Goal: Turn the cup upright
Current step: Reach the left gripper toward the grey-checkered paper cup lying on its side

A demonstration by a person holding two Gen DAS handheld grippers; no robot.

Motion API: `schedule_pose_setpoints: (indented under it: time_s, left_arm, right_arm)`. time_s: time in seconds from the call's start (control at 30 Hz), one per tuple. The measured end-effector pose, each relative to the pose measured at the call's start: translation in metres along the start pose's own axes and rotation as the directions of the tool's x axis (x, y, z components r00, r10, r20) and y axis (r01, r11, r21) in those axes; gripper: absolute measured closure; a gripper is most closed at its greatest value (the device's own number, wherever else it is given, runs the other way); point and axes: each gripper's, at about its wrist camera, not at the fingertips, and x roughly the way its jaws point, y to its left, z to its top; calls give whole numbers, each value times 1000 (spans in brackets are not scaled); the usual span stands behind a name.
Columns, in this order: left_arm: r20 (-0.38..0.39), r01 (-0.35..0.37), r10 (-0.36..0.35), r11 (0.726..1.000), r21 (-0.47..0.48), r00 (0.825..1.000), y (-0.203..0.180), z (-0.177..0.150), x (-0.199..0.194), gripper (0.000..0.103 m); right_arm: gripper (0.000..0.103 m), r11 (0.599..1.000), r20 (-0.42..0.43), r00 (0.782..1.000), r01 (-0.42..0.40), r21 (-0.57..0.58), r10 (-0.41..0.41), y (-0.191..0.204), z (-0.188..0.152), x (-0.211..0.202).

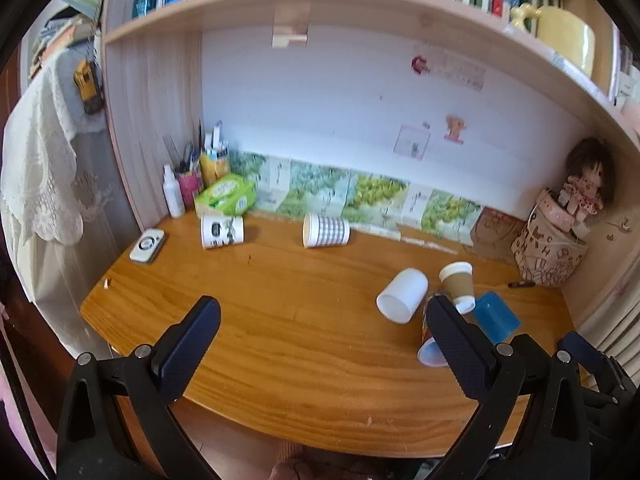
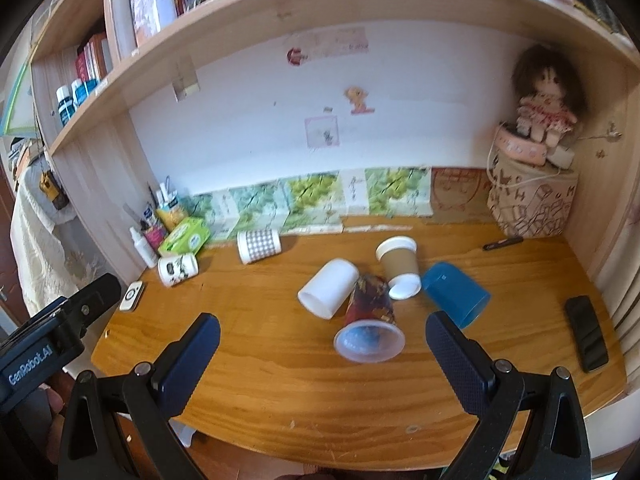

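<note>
Though cluttered — wooden desk (image 2: 280, 380), bookshelf (image 2: 320, 12)

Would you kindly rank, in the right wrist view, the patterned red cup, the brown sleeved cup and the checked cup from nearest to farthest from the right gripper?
From the right gripper, jaws wide open:
1. Patterned red cup, lying straight ahead, mouth toward the camera.
2. Brown sleeved cup, just behind it, slightly to the right.
3. Checked cup, on its side far back left near the wall.

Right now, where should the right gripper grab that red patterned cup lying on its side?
Grip the red patterned cup across its tapered mid-body, coming from the near side over its mouth, which faces the open right gripper. The white cup crowds its left side, so stay near the wide end.
</note>
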Motion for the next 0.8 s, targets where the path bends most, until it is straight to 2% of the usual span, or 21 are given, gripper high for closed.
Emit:
schedule_pose_setpoints:
  time_s: [0.23,0.5,0.8]
  left_arm:
    - [-95,28,-31,999,-34,995,3,10,27,0]
    - [-159,34,-63,984,-175,985,10,35,77,0]
    - [-238,7,-104,926,-378,966,20,64,149,1]
  right_arm:
    - [0,999,-77,996,-38,-33,35,7,7,16]
    - [0,988,-96,994,-57,-143,44,20,22,38]
    - [0,972,-116,992,-79,-223,54,27,41,77]
